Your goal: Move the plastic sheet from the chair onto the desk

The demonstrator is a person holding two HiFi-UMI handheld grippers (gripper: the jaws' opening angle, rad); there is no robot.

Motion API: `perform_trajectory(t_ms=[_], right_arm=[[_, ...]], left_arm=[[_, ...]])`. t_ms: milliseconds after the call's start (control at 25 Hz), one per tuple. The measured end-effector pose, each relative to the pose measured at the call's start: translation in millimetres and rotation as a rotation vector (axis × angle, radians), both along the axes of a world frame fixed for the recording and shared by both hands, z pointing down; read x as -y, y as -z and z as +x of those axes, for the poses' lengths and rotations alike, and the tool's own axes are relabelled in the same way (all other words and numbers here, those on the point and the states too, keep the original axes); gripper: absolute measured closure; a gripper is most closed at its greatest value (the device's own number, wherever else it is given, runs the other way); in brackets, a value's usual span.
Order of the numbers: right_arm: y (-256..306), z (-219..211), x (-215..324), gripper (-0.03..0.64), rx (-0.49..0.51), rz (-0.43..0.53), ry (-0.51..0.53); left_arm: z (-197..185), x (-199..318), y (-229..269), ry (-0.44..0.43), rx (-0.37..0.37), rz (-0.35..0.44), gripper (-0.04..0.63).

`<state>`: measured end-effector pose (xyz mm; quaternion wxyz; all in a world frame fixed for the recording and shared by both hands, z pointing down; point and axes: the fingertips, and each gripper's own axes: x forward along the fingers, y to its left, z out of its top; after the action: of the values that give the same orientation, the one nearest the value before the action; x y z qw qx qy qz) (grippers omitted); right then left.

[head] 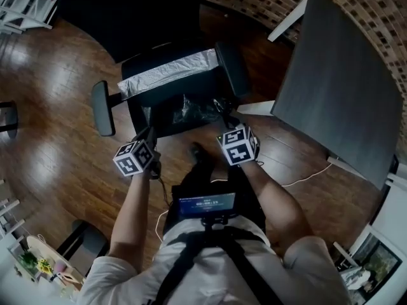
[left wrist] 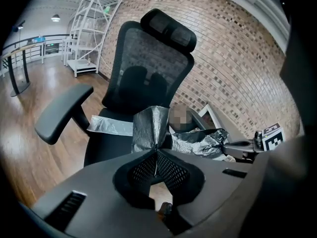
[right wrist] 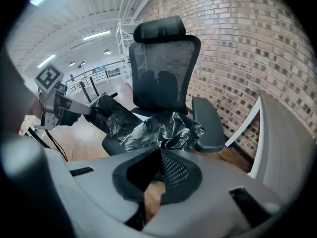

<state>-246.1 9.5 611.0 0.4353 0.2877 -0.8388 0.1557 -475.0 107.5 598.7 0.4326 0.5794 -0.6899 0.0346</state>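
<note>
left gripper (left wrist: 156, 152): jaws pressed together on a fold of the plastic sheet (left wrist: 151, 125), which stands up from the tips toward 12 o'clock in the left gripper view. a silvery strip of the sheet trails toward 9 o'clock across the seat of the black mesh chair (left wrist: 148, 68), and a dark crumpled span runs toward 3 o'clock. in the head view the sheet hangs between the two grippers, over the front of the seat at 12 o'clock from the person. right gripper (right wrist: 159, 151): jaws likewise closed on the sheet, its crumpled black folds bunched just beyond the tips at 12 o'clock and stretching toward 10 o'clock to the other gripper. grey desk (head: 343, 88): at 2 o'clock in the head view, well apart from the sheet, with nothing of the sheet on it.
</note>
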Motion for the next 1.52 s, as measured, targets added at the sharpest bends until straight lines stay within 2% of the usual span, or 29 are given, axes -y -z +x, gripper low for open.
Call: perform_trajectory(t_ms=[280,480,600,840,920,1120,1520], right_arm=[[24.6,21.2,-1.5,0.615,0.021,0.028,-0.061],[45.5,32.3,-0.7,0.615,0.038,0.062,-0.111],[56.2,48.9,2.2,0.615,0.045,0.088,-0.151],[80.7,83.6,8.5,0.615,0.09,0.125,-0.229],[89.1,94.4,10.9,0.615,0.107,0.135,-0.235],[98.2,145.3,24.8,0.615,0.133,0.158,-0.284],[115.9,273.1,83.2,0.615,0.147,0.183,-0.301]], left_arm=[[29.5,12.6,35.1,-0.095,0.017,0.032,0.595],[52.5,24.5,61.2,-0.159,-0.003,0.067,0.595],[70.1,38.1,71.8,-0.222,0.019,0.103,0.595],[111.5,59.6,100.1,-0.313,-0.007,0.159,0.595],[121.5,63.8,105.4,-0.345,0.006,0.171,0.595],[168.2,78.7,120.0,-0.403,0.02,0.201,0.595],[295.6,134.1,148.3,-0.433,0.011,0.246,0.595]])
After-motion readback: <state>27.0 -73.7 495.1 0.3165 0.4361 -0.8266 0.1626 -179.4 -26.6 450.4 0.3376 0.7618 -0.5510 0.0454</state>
